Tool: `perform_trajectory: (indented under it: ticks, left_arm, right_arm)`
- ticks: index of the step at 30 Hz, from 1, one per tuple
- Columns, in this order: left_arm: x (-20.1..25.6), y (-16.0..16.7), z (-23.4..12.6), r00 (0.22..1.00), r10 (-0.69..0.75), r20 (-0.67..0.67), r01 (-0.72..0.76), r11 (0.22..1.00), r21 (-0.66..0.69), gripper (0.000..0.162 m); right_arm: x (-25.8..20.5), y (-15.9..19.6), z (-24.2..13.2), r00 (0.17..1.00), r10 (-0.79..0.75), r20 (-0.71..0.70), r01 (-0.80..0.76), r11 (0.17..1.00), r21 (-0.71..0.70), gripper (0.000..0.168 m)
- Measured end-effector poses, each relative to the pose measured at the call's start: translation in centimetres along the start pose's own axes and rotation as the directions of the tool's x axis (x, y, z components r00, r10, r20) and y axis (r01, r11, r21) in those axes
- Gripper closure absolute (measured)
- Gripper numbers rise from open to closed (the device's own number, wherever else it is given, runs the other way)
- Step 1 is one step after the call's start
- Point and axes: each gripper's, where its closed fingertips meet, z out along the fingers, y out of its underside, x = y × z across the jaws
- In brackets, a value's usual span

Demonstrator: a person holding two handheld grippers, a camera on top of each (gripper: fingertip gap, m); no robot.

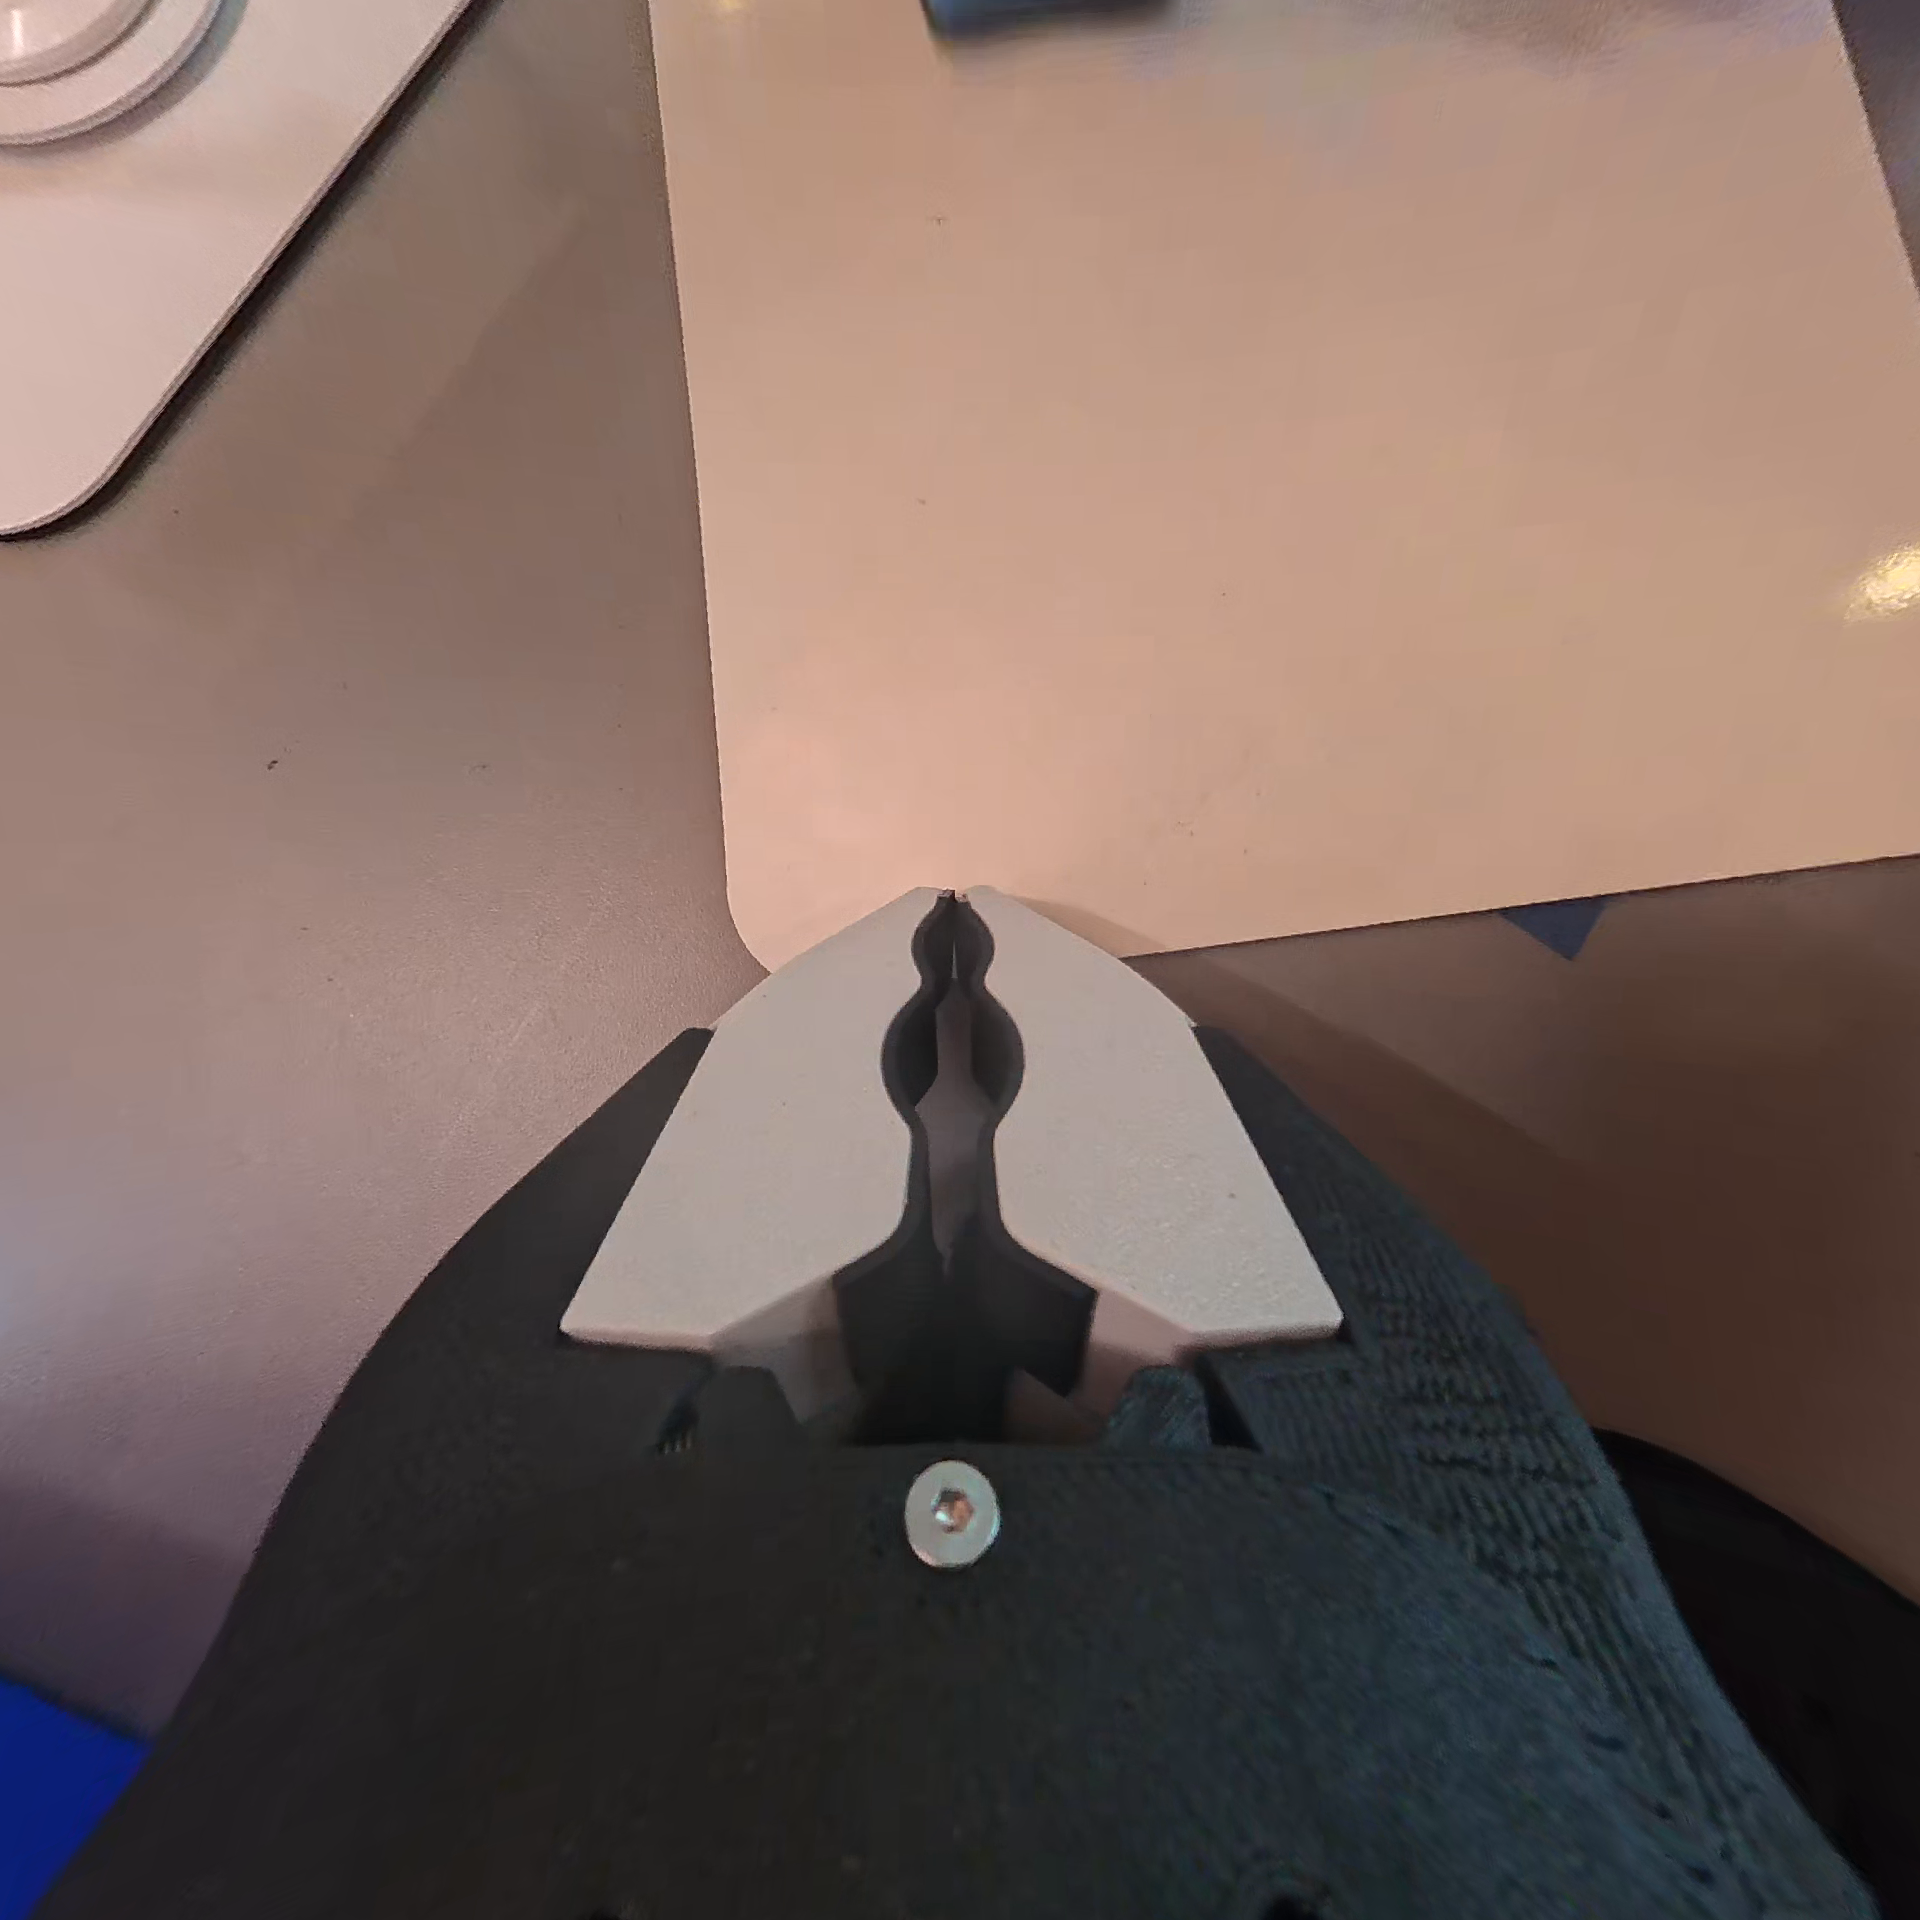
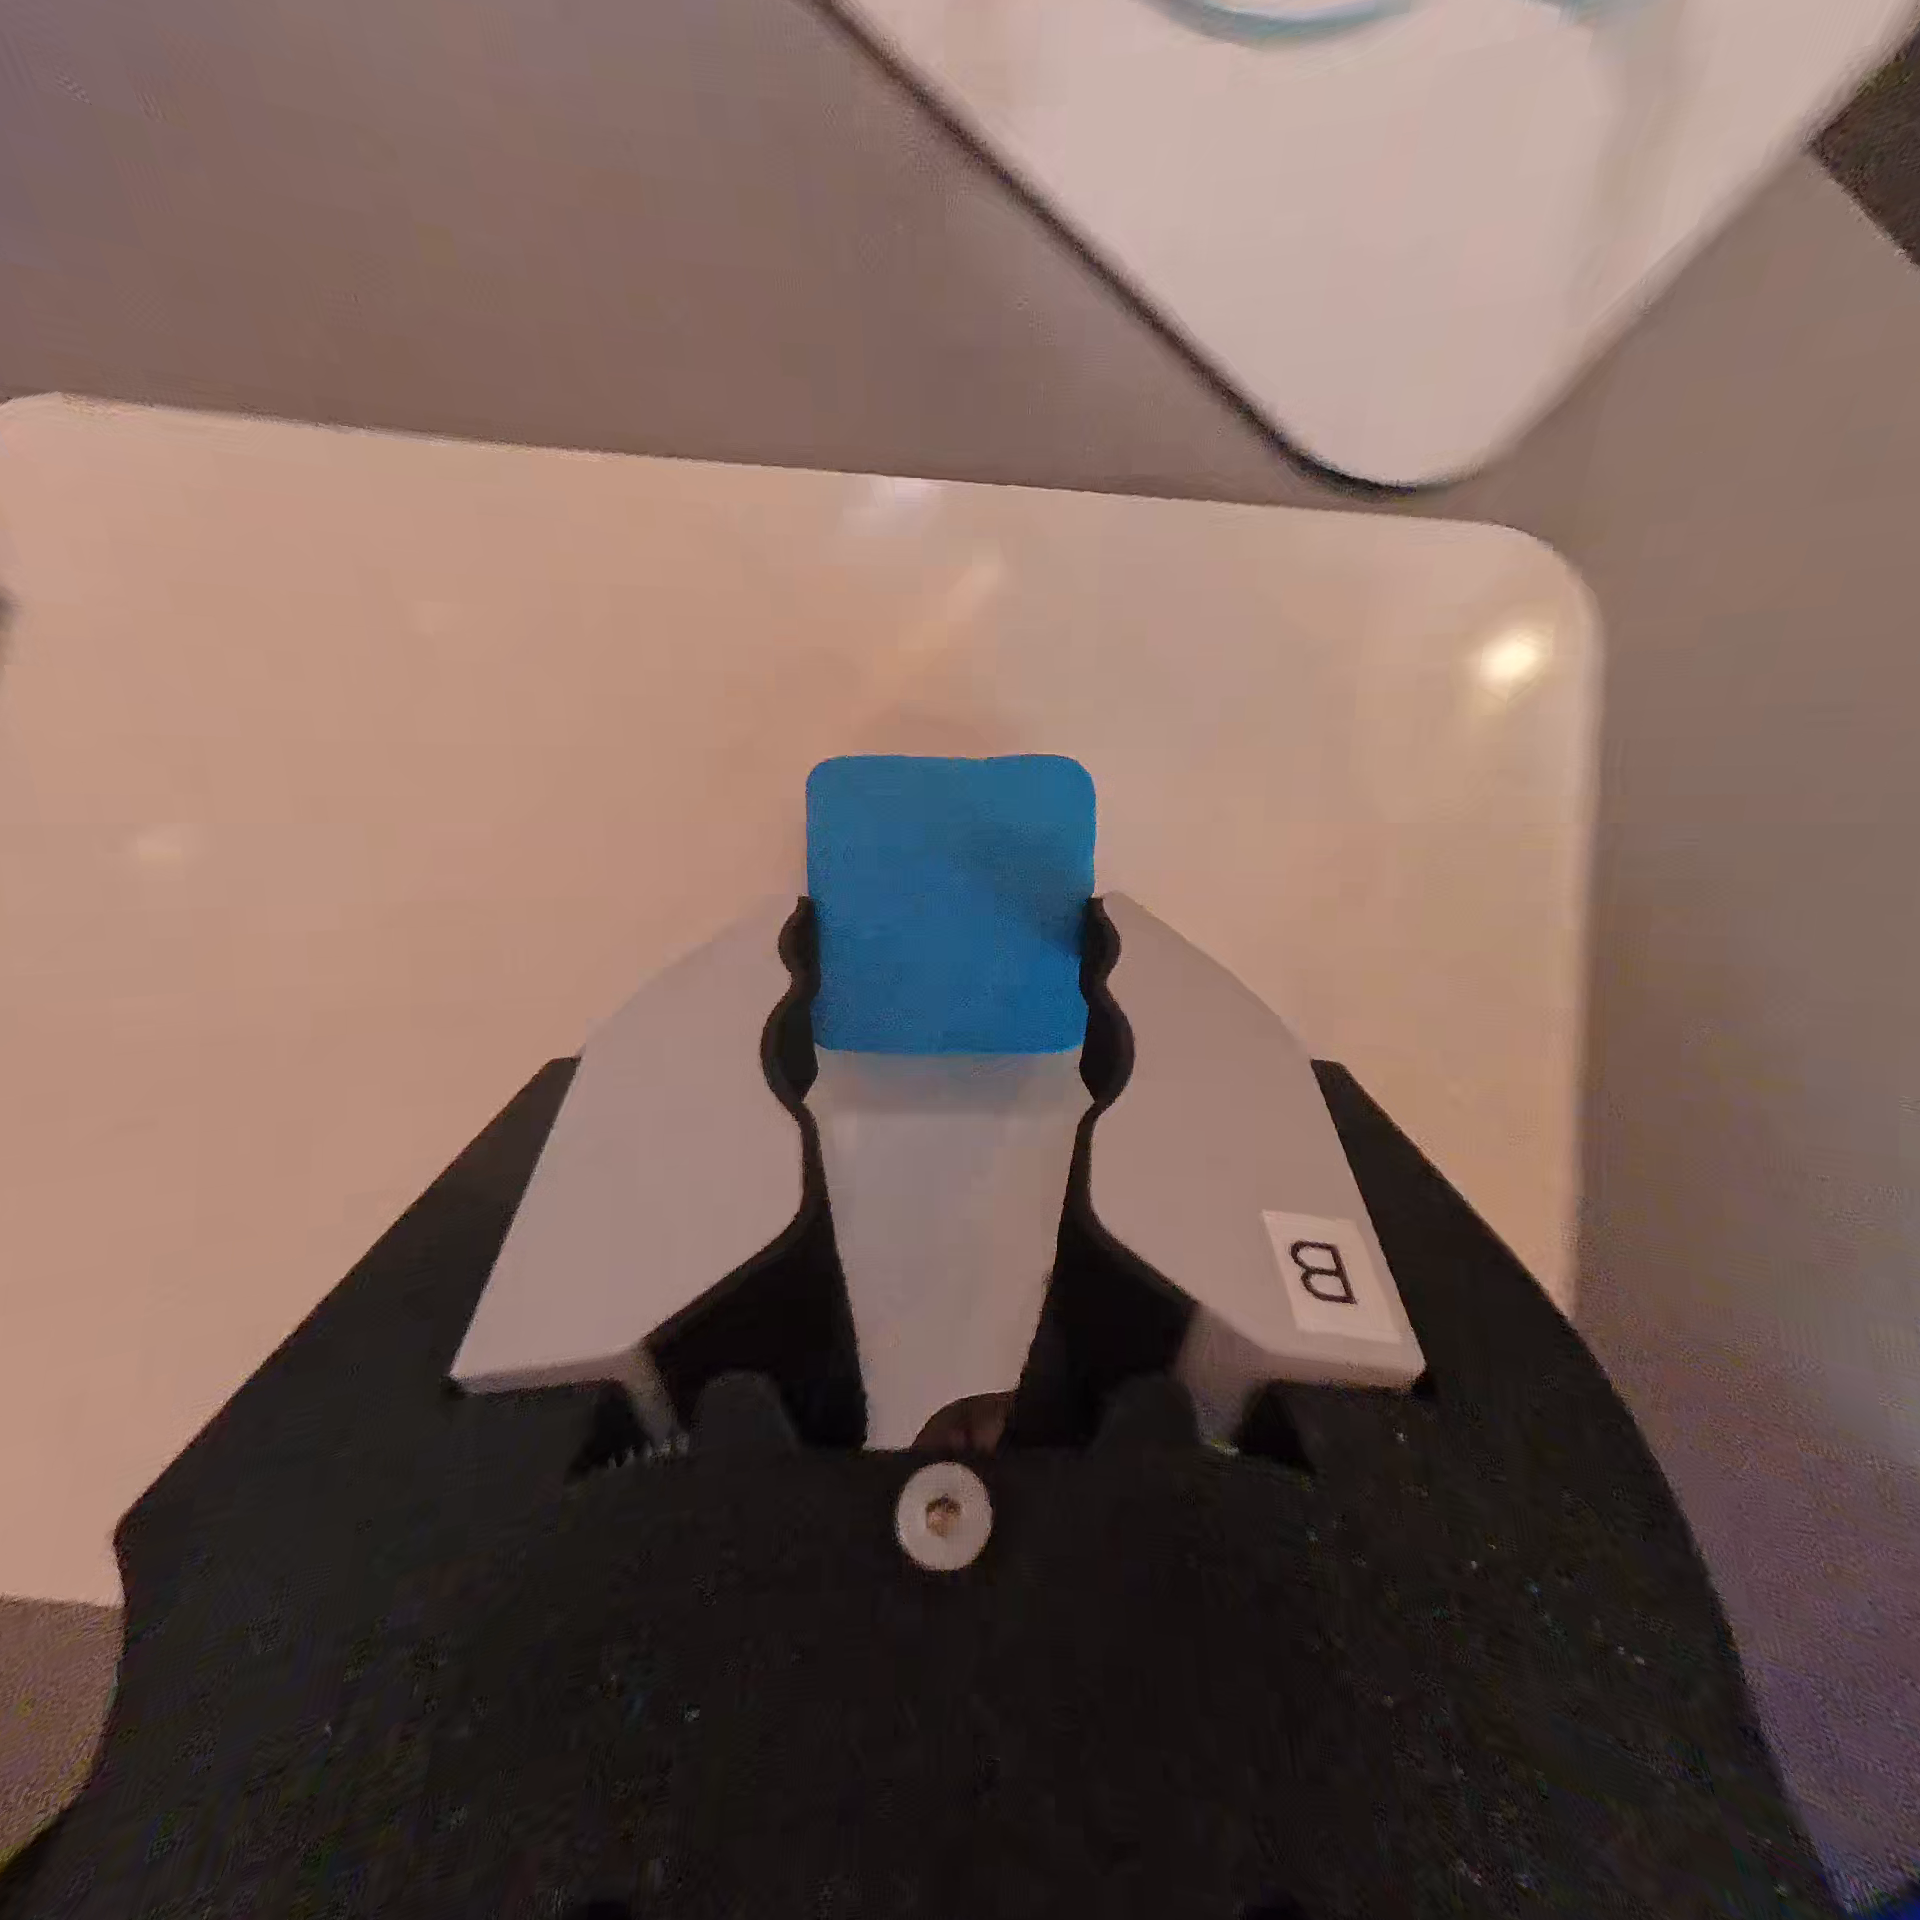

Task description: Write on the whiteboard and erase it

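The whiteboard (image 1: 1247, 520) lies flat on the grey table, blank in both views, and also shows in the right wrist view (image 2: 416, 779). My left gripper (image 1: 954, 894) is shut and empty, its tips over the board's near left corner. My right gripper (image 2: 943, 914) is shut on a blue square eraser (image 2: 951, 894) and holds it over the middle of the board. I cannot tell whether the eraser touches the surface. No marker is in view.
A white monitor-stand base (image 1: 156, 260) lies on the table to the board's far left; it also shows in the right wrist view (image 2: 1403, 229). A dark object (image 1: 1039, 16) sits at the board's far edge. Blue tape (image 1: 1558, 925) lies by its near edge. Tip to tip, the grippers are about 20 cm apart.
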Motion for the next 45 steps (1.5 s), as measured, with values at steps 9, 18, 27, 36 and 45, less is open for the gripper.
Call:
perform_trajectory:
  ticks: [9,18,27,36,45]
  left_arm:
    - [0.0,0.0,0.0,1.000,0.014,0.011,-0.014,1.000,0.003,0.161]
    - [0.0,0.0,0.0,1.000,0.000,0.001,0.000,1.000,0.009,0.161]
    - [0.0,0.0,-0.1,1.000,0.016,0.018,-0.016,1.000,0.005,0.161]
    - [0.2,0.0,-0.1,0.999,0.036,0.024,-0.036,0.999,-0.002,0.161]
    - [0.6,-0.1,-0.1,0.997,0.058,0.048,-0.058,0.998,-0.016,0.161]
  right_arm:
    - [-5.5,1.0,-0.8,0.985,-0.164,0.049,0.164,0.987,0.007,0.119]
    - [-10.5,-2.8,1.8,0.963,-0.226,0.147,0.226,0.974,0.018,0.119]
    - [-22.4,3.8,-4.6,0.819,-0.251,0.515,0.225,0.968,0.114,0.119]
    - [-4.7,11.2,-23.9,0.951,0.309,0.025,-0.263,0.758,0.597,0.118]
    - [-0.4,26.9,-23.5,0.756,0.617,-0.218,-0.562,0.782,0.269,0.119]
